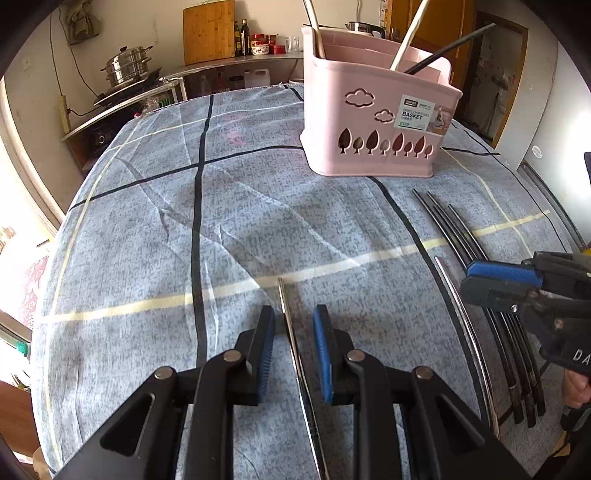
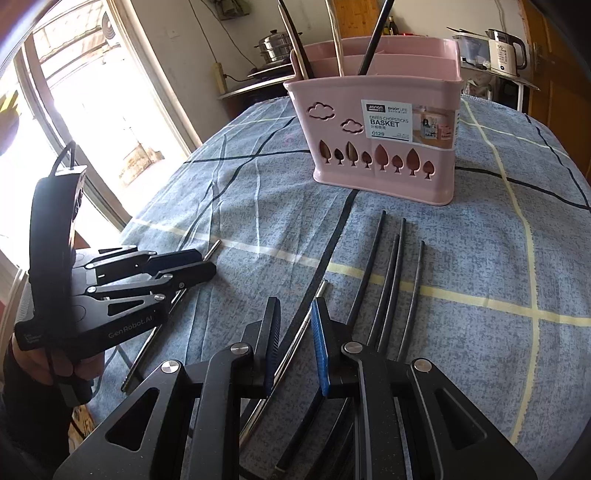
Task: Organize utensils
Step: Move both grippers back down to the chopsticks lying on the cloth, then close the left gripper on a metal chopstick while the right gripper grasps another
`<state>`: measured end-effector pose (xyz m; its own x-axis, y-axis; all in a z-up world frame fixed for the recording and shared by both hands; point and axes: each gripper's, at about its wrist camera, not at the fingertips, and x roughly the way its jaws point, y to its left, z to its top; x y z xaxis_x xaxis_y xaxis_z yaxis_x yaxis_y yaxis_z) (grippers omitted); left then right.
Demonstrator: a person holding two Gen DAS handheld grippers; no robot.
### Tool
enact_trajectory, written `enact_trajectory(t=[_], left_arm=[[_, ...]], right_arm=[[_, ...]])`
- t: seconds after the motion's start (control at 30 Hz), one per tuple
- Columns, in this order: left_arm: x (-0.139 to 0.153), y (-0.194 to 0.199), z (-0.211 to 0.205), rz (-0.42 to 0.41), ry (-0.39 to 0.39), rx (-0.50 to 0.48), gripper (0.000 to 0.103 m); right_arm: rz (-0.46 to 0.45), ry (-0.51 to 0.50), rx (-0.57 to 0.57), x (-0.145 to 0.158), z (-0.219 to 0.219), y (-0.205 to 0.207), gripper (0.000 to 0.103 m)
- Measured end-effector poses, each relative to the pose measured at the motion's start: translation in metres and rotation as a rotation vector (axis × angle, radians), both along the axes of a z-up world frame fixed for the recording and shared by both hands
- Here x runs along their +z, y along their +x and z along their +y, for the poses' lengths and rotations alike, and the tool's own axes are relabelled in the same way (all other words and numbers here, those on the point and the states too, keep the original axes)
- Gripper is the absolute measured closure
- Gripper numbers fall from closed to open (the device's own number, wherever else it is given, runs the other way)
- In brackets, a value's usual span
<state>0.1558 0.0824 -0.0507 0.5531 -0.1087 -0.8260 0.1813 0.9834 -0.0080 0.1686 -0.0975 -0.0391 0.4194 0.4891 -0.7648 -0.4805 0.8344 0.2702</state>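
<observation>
A pink chopstick basket (image 1: 373, 122) stands at the far side of the table; it also shows in the right wrist view (image 2: 384, 136). Several chopsticks stand in it. My left gripper (image 1: 293, 317) is open, its pads either side of a metal chopstick (image 1: 291, 343) lying on the cloth. My right gripper (image 2: 295, 310) is open over a second metal chopstick (image 2: 299, 332). Several black chopsticks (image 2: 391, 280) lie just right of it, also in the left wrist view (image 1: 454, 229). The left gripper appears in the right wrist view (image 2: 199, 262), the right gripper in the left wrist view (image 1: 476, 277).
A blue checked cloth (image 1: 221, 221) covers the table. Behind stand a steel steamer pot (image 1: 127, 66), a wooden cutting board (image 1: 208, 31), bottles and a kettle (image 2: 504, 51). A window (image 2: 85, 92) is at the left.
</observation>
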Motion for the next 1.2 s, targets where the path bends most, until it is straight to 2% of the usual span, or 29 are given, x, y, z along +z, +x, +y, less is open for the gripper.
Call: enact_trajectory(t=[0.17, 0.33, 0.5, 0.63, 0.77, 1.2], left_arm=[[-0.002, 0.004, 0.000, 0.001, -0.006, -0.013, 0.080], [-0.002, 0.003, -0.001, -0.009, -0.014, -0.011, 0.081], [-0.002, 0.002, -0.003, -0.011, -0.018, -0.002, 0.097], [-0.001, 0.003, -0.005, -0.015, -0.008, 0.001, 0.098], [0.009, 0.002, -0.002, -0.028, -0.038, 0.008, 0.099], [0.102, -0.024, 0.008, -0.226, -0.127, -0.016, 0.099]], right_arm=[[0.037, -0.056, -0.033, -0.011, 0.008, 0.010, 0.085], [0.017, -0.114, -0.049, -0.013, 0.019, 0.012, 0.086], [-0.016, -0.182, -0.060, -0.014, 0.029, 0.010, 0.095], [0.007, -0.143, -0.050, -0.014, 0.027, 0.014, 0.097], [0.009, -0.094, -0.044, -0.006, 0.025, 0.012, 0.098], [-0.155, 0.045, -0.041, 0.078, 0.003, -0.003, 0.099]])
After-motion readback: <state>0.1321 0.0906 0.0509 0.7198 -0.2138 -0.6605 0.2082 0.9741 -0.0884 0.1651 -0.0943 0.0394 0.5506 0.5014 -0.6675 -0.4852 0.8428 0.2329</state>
